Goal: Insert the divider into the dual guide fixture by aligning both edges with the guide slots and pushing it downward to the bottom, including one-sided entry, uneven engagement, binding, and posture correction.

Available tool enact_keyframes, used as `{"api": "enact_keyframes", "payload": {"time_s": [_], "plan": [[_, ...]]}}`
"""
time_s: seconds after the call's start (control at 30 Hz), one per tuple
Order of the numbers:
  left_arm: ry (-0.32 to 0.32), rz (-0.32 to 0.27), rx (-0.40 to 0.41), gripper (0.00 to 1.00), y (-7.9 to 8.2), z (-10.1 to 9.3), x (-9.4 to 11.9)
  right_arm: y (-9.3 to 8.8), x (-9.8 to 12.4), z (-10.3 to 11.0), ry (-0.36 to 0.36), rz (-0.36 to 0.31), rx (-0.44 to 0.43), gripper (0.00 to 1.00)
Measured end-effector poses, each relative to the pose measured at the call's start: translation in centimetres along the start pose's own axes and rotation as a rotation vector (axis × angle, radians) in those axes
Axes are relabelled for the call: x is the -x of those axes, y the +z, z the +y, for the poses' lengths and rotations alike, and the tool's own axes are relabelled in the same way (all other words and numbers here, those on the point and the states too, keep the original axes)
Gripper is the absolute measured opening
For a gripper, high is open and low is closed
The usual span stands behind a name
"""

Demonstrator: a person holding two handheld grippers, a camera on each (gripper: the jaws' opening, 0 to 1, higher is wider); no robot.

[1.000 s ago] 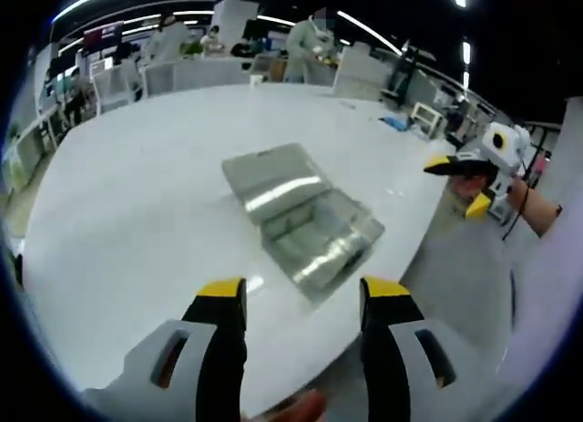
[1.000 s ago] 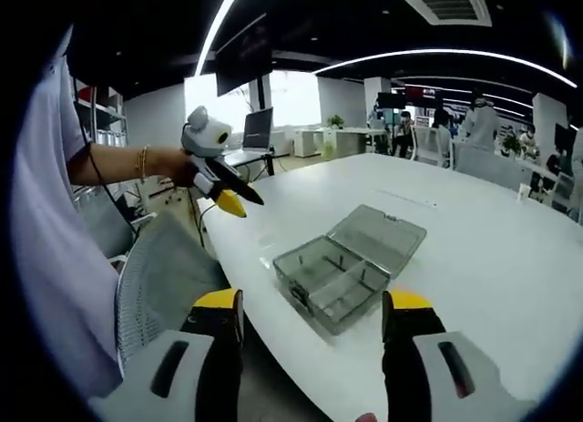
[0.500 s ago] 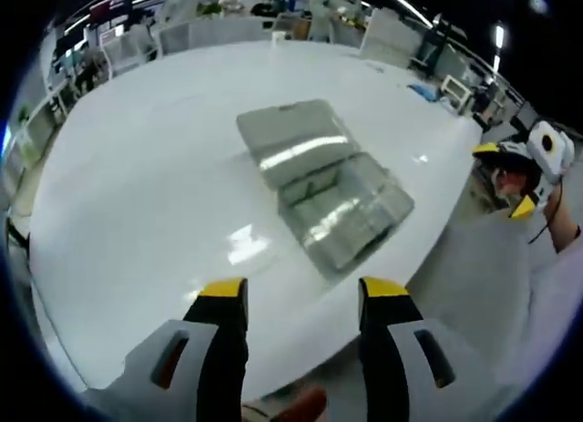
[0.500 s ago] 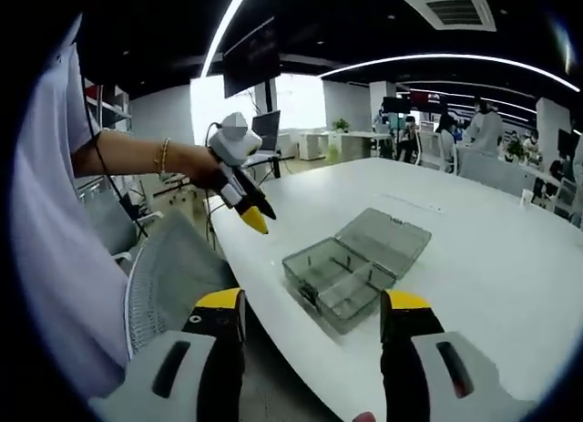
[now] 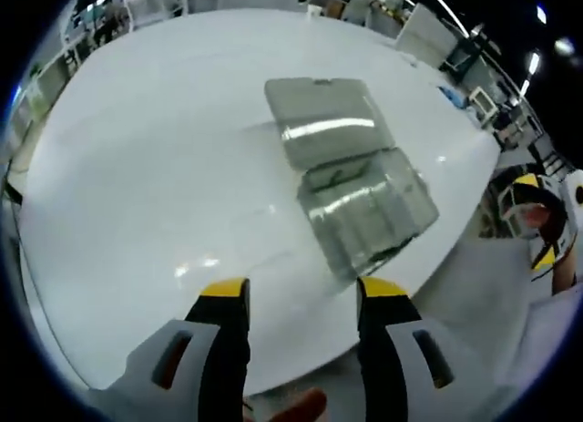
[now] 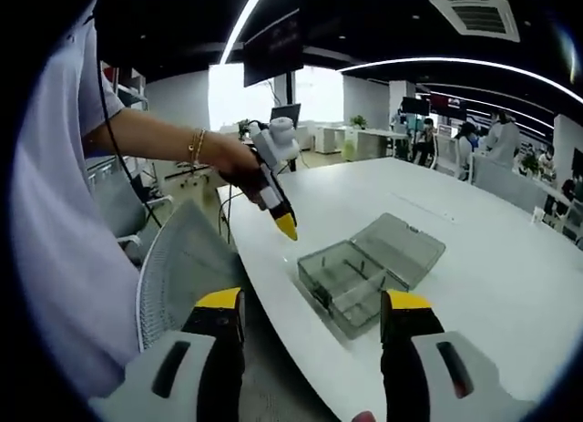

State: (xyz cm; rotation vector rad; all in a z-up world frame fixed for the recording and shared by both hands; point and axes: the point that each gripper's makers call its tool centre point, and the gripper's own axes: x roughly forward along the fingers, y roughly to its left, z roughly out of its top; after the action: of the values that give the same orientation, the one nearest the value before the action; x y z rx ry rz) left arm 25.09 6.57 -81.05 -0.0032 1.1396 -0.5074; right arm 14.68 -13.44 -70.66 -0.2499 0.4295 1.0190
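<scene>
Clear plastic case, lid open, on a white table in an open office.

We list the left gripper [image 5: 293, 294] with jaws apart and nothing between them, held over the near edge of the glossy white table [image 5: 146, 167]; in the right gripper view it [image 6: 285, 225] points down toward the table edge, held in a person's hand [image 6: 239, 164]. The right gripper [image 6: 310, 305] also has its jaws apart and empty, low beside a mesh chair back [image 6: 182, 276]. The case [image 6: 369, 269] lies near the table's edge, lid flat beside the tray; thin uprights inside may be guides or dividers, we cannot tell. Ceiling light strips [image 6: 455, 62], desks and monitors fill the room behind.
</scene>
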Motion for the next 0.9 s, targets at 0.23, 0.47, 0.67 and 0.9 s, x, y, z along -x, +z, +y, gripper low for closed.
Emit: {"api": "enact_keyframes", "payload": {"time_s": [0.23,0.47,0.67,0.9], "plan": [[0.019,0.03,0.04,0.44,0.5,0.2,-1.3,0.2,0.2,0.2,0.004,0.004,0.007,0.57],[0.023,0.041,0.063,0.44,0.5,0.1,-1.7,0.5,0.6,-0.2,-0.012,-0.013,-0.005,0.57],[0.033,0.041,0.091,0.43,0.7,0.3,-2.1,0.5,0.6,-0.3,-0.015,-0.015,-0.01,0.57],[0.045,0.072,0.164,0.42,0.7,0.7,-2.7,0.7,0.8,-0.1,-0.012,-0.022,-0.002,0.57]]}}
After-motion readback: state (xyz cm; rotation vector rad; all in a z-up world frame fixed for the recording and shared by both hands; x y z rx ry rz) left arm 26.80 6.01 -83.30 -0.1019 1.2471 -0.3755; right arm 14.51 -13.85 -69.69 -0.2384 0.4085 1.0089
